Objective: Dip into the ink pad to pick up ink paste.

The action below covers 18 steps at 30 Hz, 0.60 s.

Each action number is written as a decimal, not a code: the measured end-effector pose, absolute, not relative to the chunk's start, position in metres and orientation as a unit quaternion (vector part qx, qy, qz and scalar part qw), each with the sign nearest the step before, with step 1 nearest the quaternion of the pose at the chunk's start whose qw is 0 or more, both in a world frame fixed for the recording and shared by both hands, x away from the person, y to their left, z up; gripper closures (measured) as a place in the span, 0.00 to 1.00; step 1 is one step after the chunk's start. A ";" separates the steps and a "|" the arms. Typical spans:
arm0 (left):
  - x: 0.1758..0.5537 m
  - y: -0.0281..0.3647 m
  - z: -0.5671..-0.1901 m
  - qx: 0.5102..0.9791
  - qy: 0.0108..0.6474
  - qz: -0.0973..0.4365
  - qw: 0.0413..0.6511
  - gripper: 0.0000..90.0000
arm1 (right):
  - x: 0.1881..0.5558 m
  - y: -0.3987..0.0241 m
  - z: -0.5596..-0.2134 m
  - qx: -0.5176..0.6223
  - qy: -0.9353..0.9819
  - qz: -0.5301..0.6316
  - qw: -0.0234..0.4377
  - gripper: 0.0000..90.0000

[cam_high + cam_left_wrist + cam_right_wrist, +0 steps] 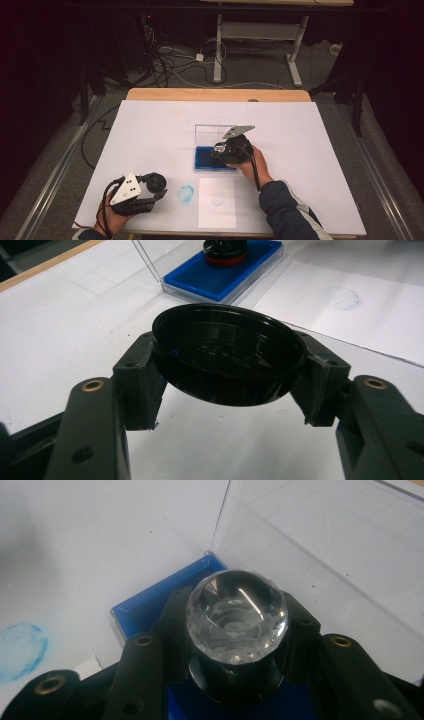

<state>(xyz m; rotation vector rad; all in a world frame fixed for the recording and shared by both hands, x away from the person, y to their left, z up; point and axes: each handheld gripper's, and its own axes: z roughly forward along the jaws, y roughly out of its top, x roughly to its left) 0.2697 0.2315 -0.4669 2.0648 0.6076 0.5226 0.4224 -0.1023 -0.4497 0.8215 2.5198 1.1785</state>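
Two claws are in use. High view: my left claw (150, 192) rests near the table's (150, 125) front left corner, clamped on a black cap (156, 181); my right claw (222, 150) stands over the blue ink pad (202, 157), beyond a paper sheet (217, 202).

Left gripper view: both jaws pinch the black cap (227, 360) at its rim, hollow side up.

Right gripper view: jaws closed around a stamp (237, 615) with a clear faceted knob, pressed onto the blue ink pad (150, 602).

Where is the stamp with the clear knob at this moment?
In the high view, the stamp sits on the blue ink pad at the table's middle, gripped by the right gripper.
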 end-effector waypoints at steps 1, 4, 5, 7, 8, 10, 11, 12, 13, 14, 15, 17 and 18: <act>0.270 0.232 -0.467 0.834 0.245 0.211 0.447 0.40 | 0.422 -0.102 -0.450 0.282 0.862 0.403 0.119 0.63; 0.270 0.231 -0.467 0.834 0.246 0.211 0.446 0.40 | 0.422 -0.103 -0.449 0.278 0.864 0.402 0.118 0.63; 0.270 0.231 -0.467 0.835 0.246 0.211 0.446 0.40 | 0.423 -0.103 -0.448 0.277 0.865 0.401 0.117 0.63; 0.270 0.231 -0.467 0.834 0.246 0.211 0.446 0.40 | 0.423 -0.104 -0.448 0.278 0.866 0.400 0.115 0.63; 0.270 0.231 -0.467 0.834 0.245 0.212 0.446 0.40 | 0.423 -0.103 -0.448 0.278 0.865 0.401 0.115 0.63; 0.271 0.231 -0.467 0.834 0.246 0.212 0.446 0.40 | 0.423 -0.103 -0.447 0.277 0.866 0.400 0.117 0.63; 0.271 0.231 -0.467 0.834 0.246 0.212 0.447 0.40 | 0.423 -0.103 -0.447 0.275 0.866 0.401 0.118 0.63; 0.271 0.231 -0.467 0.834 0.246 0.212 0.447 0.40 | 0.423 -0.103 -0.447 0.275 0.866 0.401 0.118 0.63; 0.271 0.231 -0.467 0.834 0.246 0.212 0.446 0.40 | 0.422 -0.103 -0.447 0.277 0.866 0.400 0.116 0.63; 0.271 0.231 -0.467 0.833 0.246 0.212 0.447 0.40 | 0.422 -0.103 -0.446 0.277 0.866 0.398 0.117 0.63; 0.271 0.231 -0.467 0.833 0.246 0.211 0.448 0.40 | 0.422 -0.103 -0.446 0.277 0.866 0.399 0.117 0.63; 0.271 0.231 -0.467 0.834 0.246 0.212 0.447 0.40 | 0.421 -0.103 -0.446 0.275 0.867 0.398 0.119 0.63; 0.271 0.231 -0.467 0.833 0.246 0.212 0.447 0.40 | 0.421 -0.103 -0.445 0.271 0.868 0.398 0.121 0.63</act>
